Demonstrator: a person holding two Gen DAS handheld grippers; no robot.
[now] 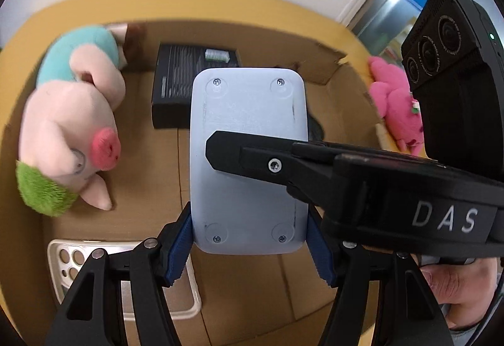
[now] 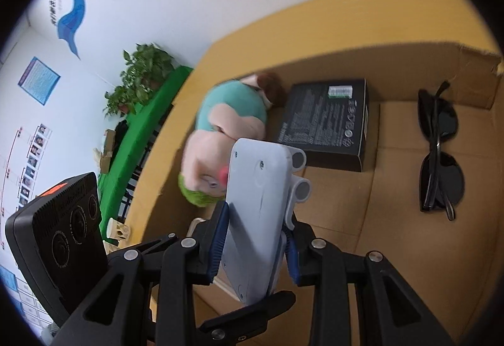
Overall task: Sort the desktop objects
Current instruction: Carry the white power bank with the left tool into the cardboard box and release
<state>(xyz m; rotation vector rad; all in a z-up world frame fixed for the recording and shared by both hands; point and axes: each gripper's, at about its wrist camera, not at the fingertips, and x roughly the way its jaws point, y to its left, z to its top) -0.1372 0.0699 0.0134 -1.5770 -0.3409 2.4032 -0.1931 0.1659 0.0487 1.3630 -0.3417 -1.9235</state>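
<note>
Grey device carried over the cardboard box by both tongs

Left wrist view: left tongs [image 1: 250, 246] clamp the grey device [image 1: 249, 138] across its width, above the box floor [image 1: 151, 157] beside the pig plush [image 1: 69, 122]. Right wrist view: right tongs [image 2: 253, 246] pinch its thin edges, likely steadying it for lowering near the black carton [image 2: 327, 122] and sunglasses [image 2: 439, 150].

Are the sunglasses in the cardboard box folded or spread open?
Folded. In the right wrist view the sunglasses lie on the box floor with their temple arms tucked against the lenses.
</note>
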